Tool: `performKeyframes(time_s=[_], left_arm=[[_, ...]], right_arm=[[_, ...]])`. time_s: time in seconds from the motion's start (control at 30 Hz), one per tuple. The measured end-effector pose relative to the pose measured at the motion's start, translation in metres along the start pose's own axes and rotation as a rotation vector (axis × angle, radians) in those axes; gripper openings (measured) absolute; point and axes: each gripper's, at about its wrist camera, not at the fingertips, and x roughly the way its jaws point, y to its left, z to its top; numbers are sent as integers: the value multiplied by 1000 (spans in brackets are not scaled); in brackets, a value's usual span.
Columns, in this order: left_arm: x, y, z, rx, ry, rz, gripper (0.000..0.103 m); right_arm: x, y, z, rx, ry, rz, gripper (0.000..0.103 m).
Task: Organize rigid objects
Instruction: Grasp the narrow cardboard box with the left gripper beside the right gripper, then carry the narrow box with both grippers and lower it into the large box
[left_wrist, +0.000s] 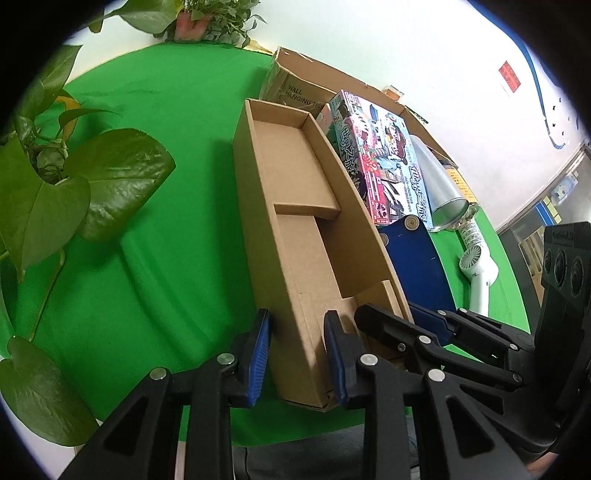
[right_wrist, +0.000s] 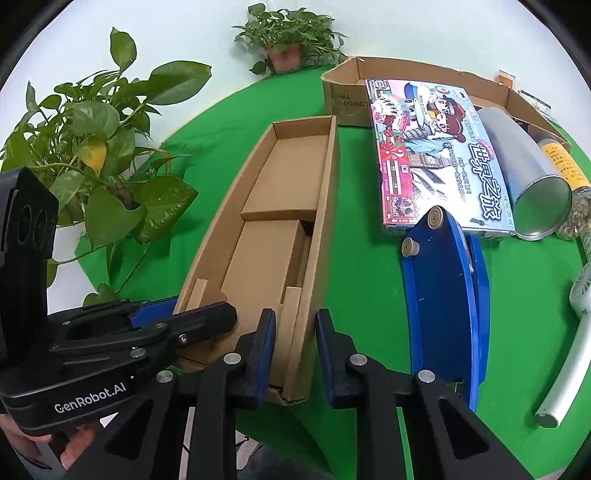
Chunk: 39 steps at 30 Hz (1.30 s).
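A long open cardboard tray (left_wrist: 295, 192) (right_wrist: 280, 206) lies on the green table, with folded cardboard inserts inside. My left gripper (left_wrist: 297, 354) is shut on the tray's left wall at its near end, one finger outside and one inside. My right gripper (right_wrist: 293, 354) is shut on the tray's right wall at the near end. Each gripper shows in the other's view, the right one (left_wrist: 424, 328) and the left one (right_wrist: 177, 317). To the right lie a blue board (right_wrist: 439, 295) (left_wrist: 413, 266), a colourful game box (right_wrist: 436, 155) (left_wrist: 376, 162), a silver can (right_wrist: 532, 184) (left_wrist: 439, 188) and a white handheld fan (right_wrist: 576, 332) (left_wrist: 478, 273).
A larger open cardboard box (right_wrist: 347, 92) (left_wrist: 291, 85) stands behind the game box. A yellow-labelled bottle (right_wrist: 565, 173) lies by the can. Potted plants stand at the left (right_wrist: 92, 155) (left_wrist: 55, 177) and at the back (right_wrist: 288, 40). The table's near edge is just under the grippers.
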Motion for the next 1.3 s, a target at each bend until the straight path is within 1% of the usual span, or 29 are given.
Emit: performKeyframes(time_s=[0.07, 0.13, 0.23, 0.33, 0.43, 0.53, 0.6, 0.73, 0.83, 0.87, 0.9, 1.0, 1.07, 1.17, 1.3], left_arm=[[-5, -7, 1, 23, -20, 29, 27], [-13, -13, 3, 39, -52, 38, 27], [-34, -25, 13, 69, -112, 44, 27], [-57, -41, 30, 110, -185, 51, 27], [-75, -55, 52, 143, -255, 30, 27], [-88, -70, 81, 179, -311, 12, 27], [-92, -81, 104, 201, -336, -1, 27], [-87, -100, 144, 234, -363, -29, 26], [-77, -111, 179, 259, -370, -50, 27], [-71, -115, 197, 261, -364, -62, 27], [-68, -116, 206, 262, -363, -65, 27], [-54, -122, 243, 249, -368, -74, 26], [-44, -123, 267, 240, -365, -67, 27], [-27, -123, 294, 262, -341, -29, 27], [2, -107, 320, 230, -271, -10, 27]], right_arm=[[-3, -1, 1, 13, -7, 5, 19], [-12, -1, 3, 15, -41, 9, 19], [-35, 3, 12, 0, -118, 5, 18], [-63, 5, 31, -10, -203, 0, 18], [-87, 3, 54, -28, -271, -23, 18], [-110, -1, 81, -40, -339, -48, 18], [-122, -6, 100, -37, -380, -64, 18], [-134, -26, 143, -19, -424, -92, 18], [-135, -40, 178, -13, -421, -118, 18], [-135, -48, 194, -10, -417, -127, 18], [-133, -55, 208, -6, -412, -130, 18], [-126, -76, 254, 6, -389, -128, 18], [-118, -88, 284, 3, -374, -114, 18], [-94, -106, 326, 6, -313, -86, 18], [-49, -122, 367, 26, -240, -59, 19]])
